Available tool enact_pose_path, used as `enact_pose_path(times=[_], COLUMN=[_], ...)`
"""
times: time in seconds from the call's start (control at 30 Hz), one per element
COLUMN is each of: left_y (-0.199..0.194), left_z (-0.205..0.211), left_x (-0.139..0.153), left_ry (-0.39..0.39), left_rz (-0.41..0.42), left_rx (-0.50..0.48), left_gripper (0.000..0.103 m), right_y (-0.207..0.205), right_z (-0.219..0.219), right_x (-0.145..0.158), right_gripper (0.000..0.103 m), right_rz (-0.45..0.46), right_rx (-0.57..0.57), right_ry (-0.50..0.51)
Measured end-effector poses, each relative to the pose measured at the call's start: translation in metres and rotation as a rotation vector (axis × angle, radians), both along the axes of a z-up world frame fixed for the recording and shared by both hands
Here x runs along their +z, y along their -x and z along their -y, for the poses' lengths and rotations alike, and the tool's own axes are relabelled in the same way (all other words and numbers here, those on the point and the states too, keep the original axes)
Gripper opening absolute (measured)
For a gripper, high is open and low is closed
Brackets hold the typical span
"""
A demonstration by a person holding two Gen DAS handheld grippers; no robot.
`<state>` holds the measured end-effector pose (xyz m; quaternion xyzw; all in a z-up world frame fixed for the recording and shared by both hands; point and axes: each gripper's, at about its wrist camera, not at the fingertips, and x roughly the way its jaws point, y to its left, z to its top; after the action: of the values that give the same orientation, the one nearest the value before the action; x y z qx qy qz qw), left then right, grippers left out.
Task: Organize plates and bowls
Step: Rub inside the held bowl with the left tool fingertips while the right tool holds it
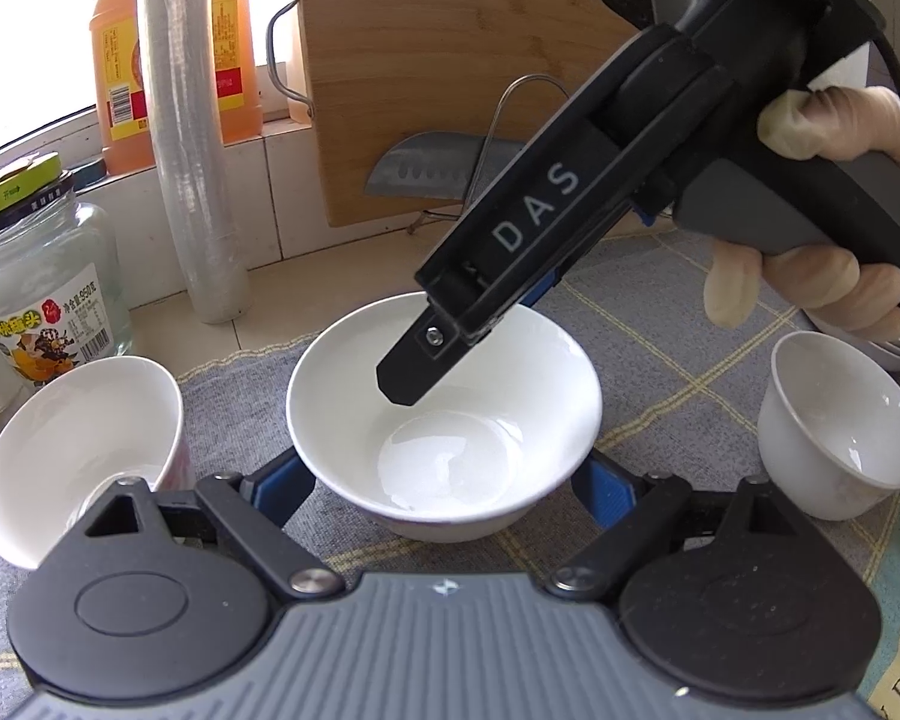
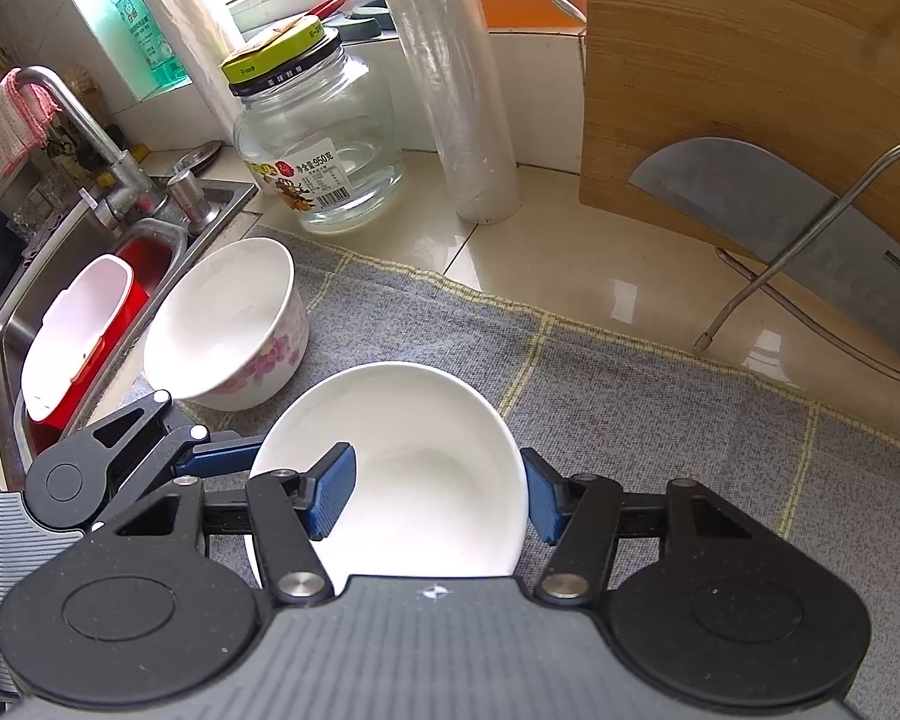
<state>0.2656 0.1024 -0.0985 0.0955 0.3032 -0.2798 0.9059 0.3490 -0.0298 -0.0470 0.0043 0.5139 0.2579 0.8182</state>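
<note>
A plain white bowl (image 1: 444,420) (image 2: 426,468) stands on the grey checked mat (image 2: 630,396). My left gripper (image 1: 444,492) straddles it low down, one blue pad against each side of its wall. My right gripper (image 2: 435,492) comes down from above, held by a gloved hand (image 1: 810,288). One of its fingers (image 2: 330,492) is inside the bowl and the other is outside the rim, so it pinches the wall. A floral bowl (image 2: 228,324) (image 1: 84,450) lies tilted to the left. A small white cup (image 1: 840,438) stands to the right.
A glass jar (image 2: 318,138), a roll of cling film (image 2: 450,90) and a bamboo cutting board (image 2: 750,60) with a cleaver (image 2: 780,210) on a wire stand line the back. At far left the sink (image 2: 6,324) holds a red and white tub (image 2: 72,336).
</note>
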Motion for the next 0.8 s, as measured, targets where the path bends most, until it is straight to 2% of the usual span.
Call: enact_pose_path(times=[0.43, 0.8], left_y=[0.021, 0.045], left_z=[0.005, 0.034], left_x=[0.03, 0.051], left_ry=[-0.04, -0.041], left_rz=[-0.059, -0.045], left_rx=[-0.055, -0.149], left_gripper=[0.091, 0.091], right_y=[0.035, 0.074], right_z=[0.012, 0.048], right_x=[0.029, 0.05], right_gripper=[0.065, 0.065], right_rz=[0.012, 0.054], right_rx=[-0.012, -0.078], right_ry=[-0.053, -0.054])
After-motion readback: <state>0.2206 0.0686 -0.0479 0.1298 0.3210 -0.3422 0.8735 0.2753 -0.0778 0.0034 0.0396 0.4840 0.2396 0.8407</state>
